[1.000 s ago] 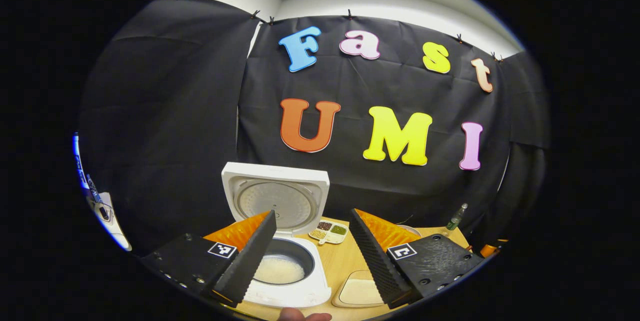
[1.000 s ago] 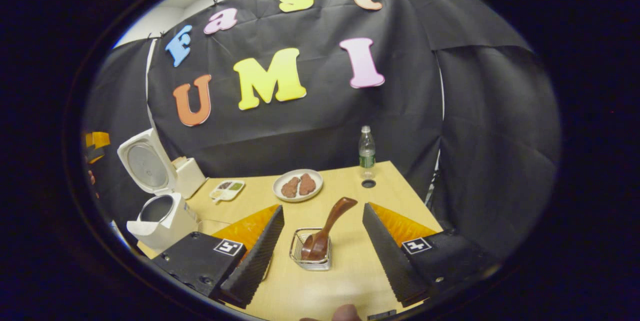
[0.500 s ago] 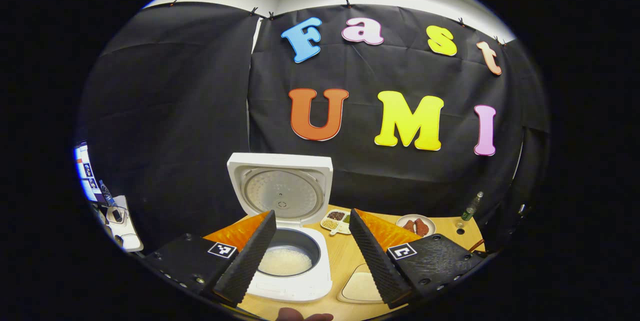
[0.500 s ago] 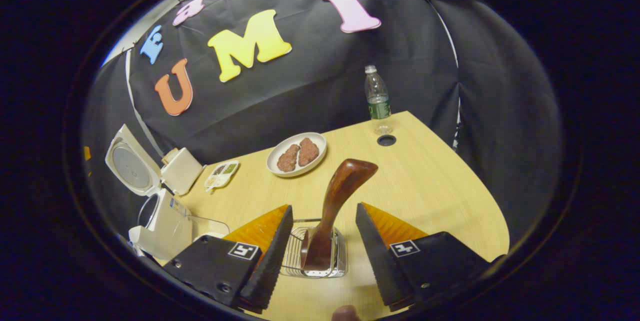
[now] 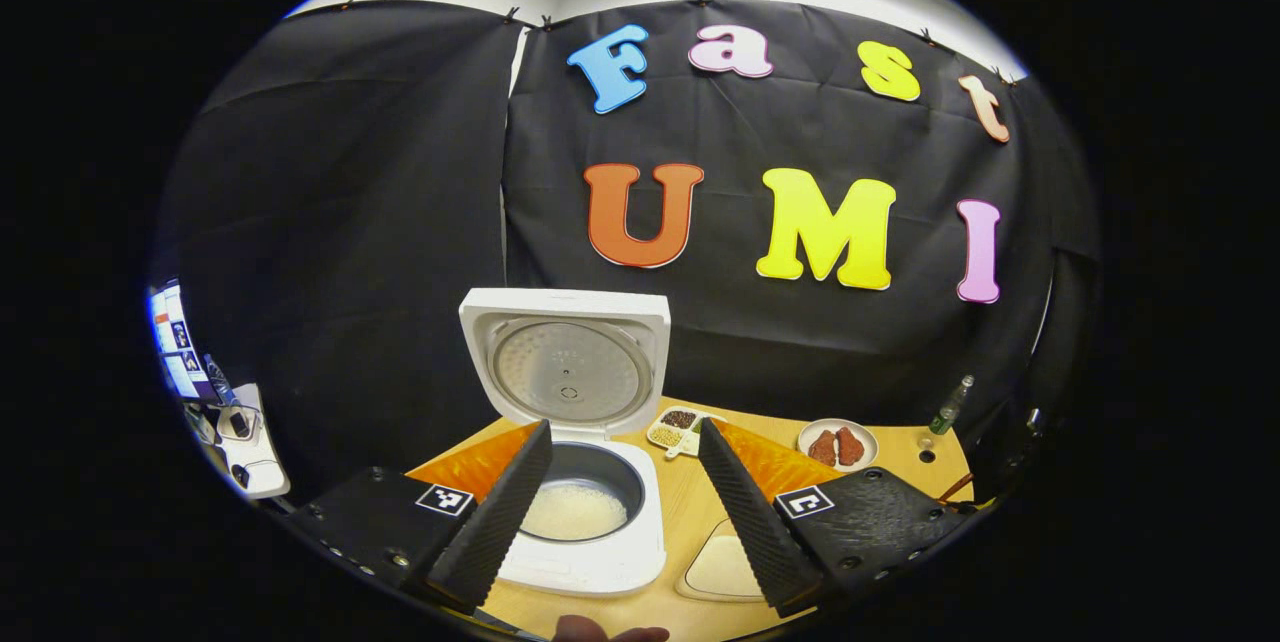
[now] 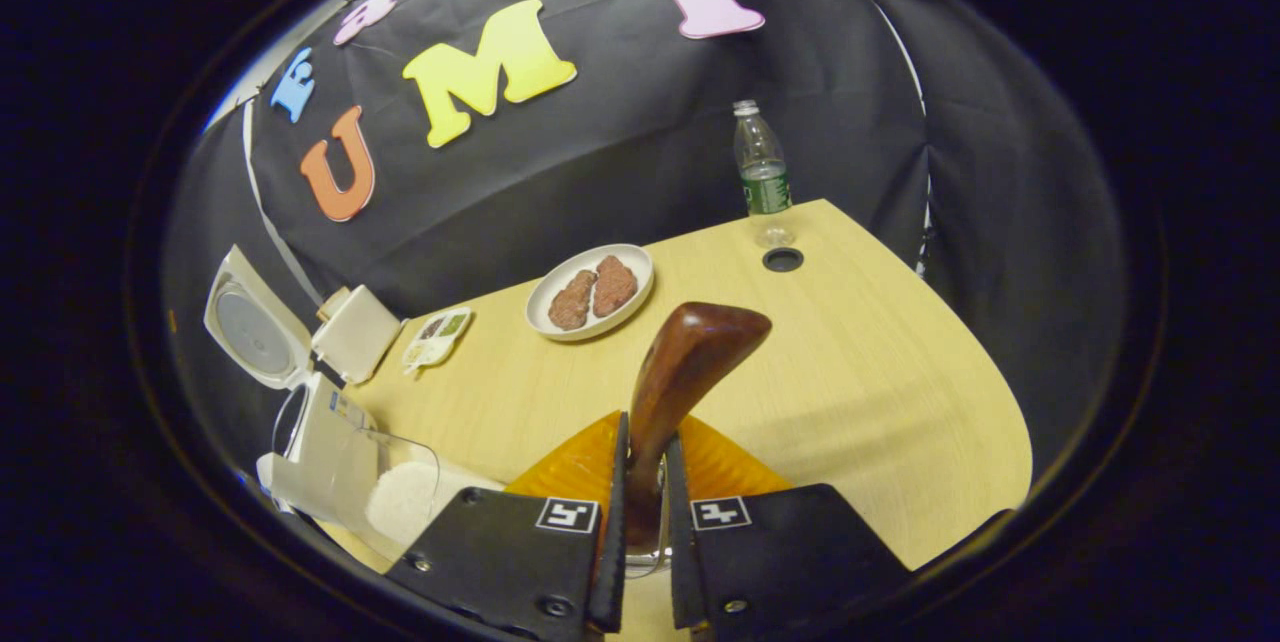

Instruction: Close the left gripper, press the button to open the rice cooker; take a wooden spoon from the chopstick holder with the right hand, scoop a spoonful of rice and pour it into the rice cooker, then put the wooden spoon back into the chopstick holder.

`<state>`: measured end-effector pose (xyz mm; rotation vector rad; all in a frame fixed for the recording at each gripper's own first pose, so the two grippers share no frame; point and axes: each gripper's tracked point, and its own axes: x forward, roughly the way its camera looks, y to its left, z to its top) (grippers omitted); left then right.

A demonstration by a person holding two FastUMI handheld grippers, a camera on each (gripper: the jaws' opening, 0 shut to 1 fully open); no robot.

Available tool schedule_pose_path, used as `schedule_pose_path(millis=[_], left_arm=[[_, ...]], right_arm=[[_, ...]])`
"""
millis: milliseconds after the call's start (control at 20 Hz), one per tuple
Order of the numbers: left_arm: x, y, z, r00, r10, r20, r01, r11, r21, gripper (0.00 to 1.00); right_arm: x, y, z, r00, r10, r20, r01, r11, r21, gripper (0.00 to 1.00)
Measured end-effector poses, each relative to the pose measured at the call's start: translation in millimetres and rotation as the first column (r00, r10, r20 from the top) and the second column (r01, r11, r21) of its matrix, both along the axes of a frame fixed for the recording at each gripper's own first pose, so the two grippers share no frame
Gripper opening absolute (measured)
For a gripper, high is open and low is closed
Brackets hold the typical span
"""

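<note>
The white rice cooker [image 5: 600,552] stands with its lid [image 5: 565,377] up, and white rice lies in its pot [image 5: 575,512]. My left gripper [image 5: 622,427] hovers open in front of it, holding nothing. In the right gripper view, my right gripper [image 6: 645,432] is shut on the handle of the brown wooden spoon [image 6: 695,347], which stands upright. The wire chopstick holder [image 6: 648,554] is mostly hidden between the fingers. The rice cooker [image 6: 320,427] sits at the far left there, beside a clear container of rice [image 6: 400,502].
On the wooden table [image 6: 860,372] are a plate of brown meat pieces [image 6: 590,290], a water bottle [image 6: 762,172], a small divided dish of beans [image 6: 435,337] and a cream box [image 6: 355,332]. The rice container [image 5: 722,567] lies right of the cooker.
My right gripper came down over the spoon and shut on its handle. The left gripper drew back slightly from the open cooker and stayed open.
</note>
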<state>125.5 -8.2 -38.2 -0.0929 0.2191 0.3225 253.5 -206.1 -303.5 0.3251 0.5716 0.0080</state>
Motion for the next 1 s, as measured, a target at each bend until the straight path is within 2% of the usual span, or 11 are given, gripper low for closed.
schedule_pose_path(millis=[250,500,650,750,900,1000], left_arm=[[-5,21,-3,0.999,-0.037,0.020,0.037,0.999,-0.029,0.94],[-12,47,-5,0.991,-0.125,0.045,0.127,0.992,-0.027,0.94],[-13,65,-7,0.983,-0.172,0.066,0.173,0.985,-0.024,0.94],[-14,76,-8,0.978,-0.195,0.077,0.196,0.980,-0.016,0.94],[-14,84,-4,0.964,-0.244,0.104,0.248,0.969,-0.018,0.94],[-13,96,-1,0.962,-0.249,0.113,0.250,0.968,0.010,0.94]], right_arm=[[-12,5,25,0.998,-0.065,0.023,0.066,0.997,-0.039,0.11],[-27,21,101,0.981,-0.094,0.171,0.129,0.970,-0.207,0.10],[-41,66,149,0.968,-0.048,0.245,0.113,0.959,-0.259,0.10],[-50,103,165,0.962,-0.006,0.274,0.084,0.958,-0.275,0.10],[-58,158,165,0.961,0.050,0.272,0.026,0.962,-0.271,0.10],[-59,183,150,0.964,0.087,0.250,-0.007,0.953,-0.304,0.10]])
